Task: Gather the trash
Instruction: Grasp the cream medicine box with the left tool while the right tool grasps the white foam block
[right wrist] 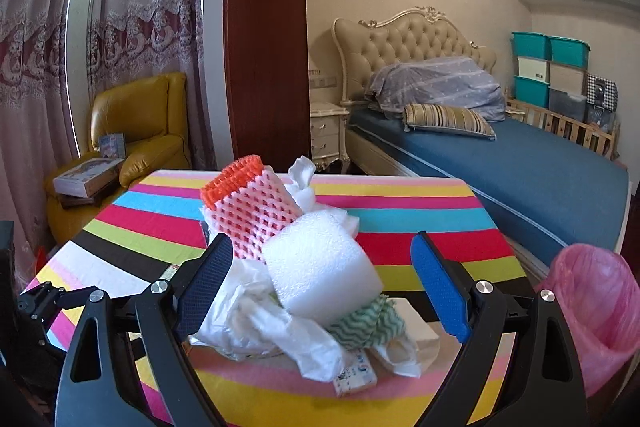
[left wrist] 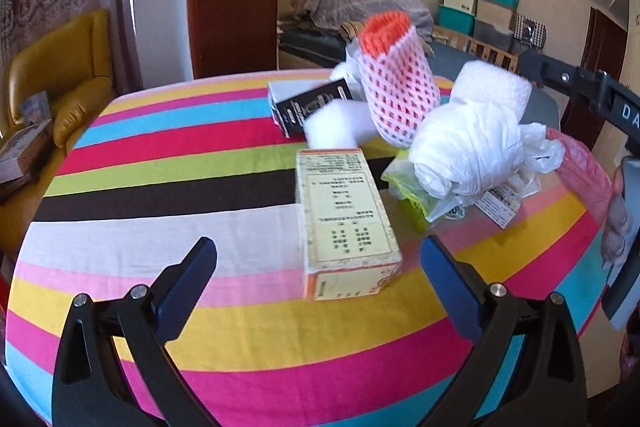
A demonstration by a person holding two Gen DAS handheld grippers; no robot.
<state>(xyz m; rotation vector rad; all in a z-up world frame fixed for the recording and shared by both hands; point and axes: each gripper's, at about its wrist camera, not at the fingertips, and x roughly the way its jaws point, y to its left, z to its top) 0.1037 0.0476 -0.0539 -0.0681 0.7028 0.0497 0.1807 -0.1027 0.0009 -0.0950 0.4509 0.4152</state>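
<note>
Here we see the striped, many-coloured cloth of the table [left wrist: 160,187] lying bare to our left, while the trash crowds its right side near the far edge. Our left gripper [left wrist: 318,281] stands wide open, its fingers flanking a cream cardboard box [left wrist: 346,223] without touching. Our right gripper [right wrist: 324,277] also gapes, a white foam roll [right wrist: 320,267] and crumpled white plastic wrap [right wrist: 260,323] between its fingers, unpressed. A pink-lined bin [right wrist: 592,307] waits right.
</note>
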